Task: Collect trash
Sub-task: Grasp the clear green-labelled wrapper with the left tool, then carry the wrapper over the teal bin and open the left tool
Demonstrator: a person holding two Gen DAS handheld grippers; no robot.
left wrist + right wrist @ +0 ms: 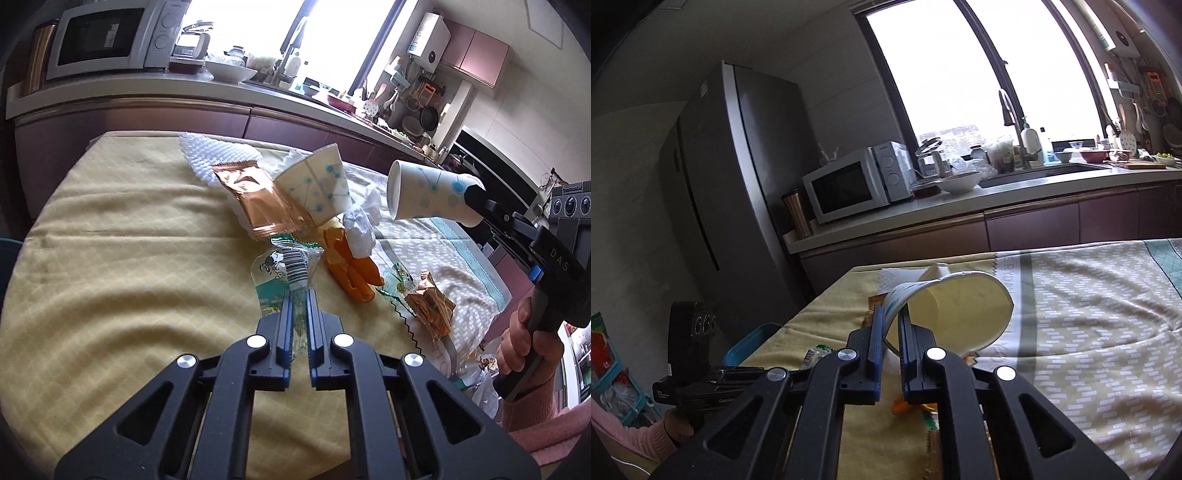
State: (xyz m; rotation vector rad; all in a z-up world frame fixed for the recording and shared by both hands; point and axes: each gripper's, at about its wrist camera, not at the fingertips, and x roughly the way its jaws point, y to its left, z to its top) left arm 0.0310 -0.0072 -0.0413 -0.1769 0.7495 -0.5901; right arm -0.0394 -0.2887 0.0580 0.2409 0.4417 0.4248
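Observation:
My left gripper (pixel 298 295) is shut on a clear plastic wrapper (pixel 282 271) with a barcode and green print, just above the yellow tablecloth. My right gripper (pixel 893 314) is shut on the wall of a paper cup (pixel 955 314); in the left wrist view that cup (pixel 428 194) hangs on its side above the table's right part. On the table lie a second paper cup (pixel 319 184), a copper foil packet (pixel 262 201), orange wrappers (pixel 351 267), a crumpled white plastic (pixel 360 225), a small brown wrapper (pixel 430 306) and a white paper towel (pixel 216 155).
A table with a yellow cloth (pixel 129 258) and a patterned cloth (pixel 1089 332). A kitchen counter (pixel 147 92) with a microwave (pixel 857 184), bowls and a sink stands behind. A fridge (pixel 738 184) and a blue bin (pixel 750 343) are at the left. Clear bags (pixel 476 376) lie below the table's right edge.

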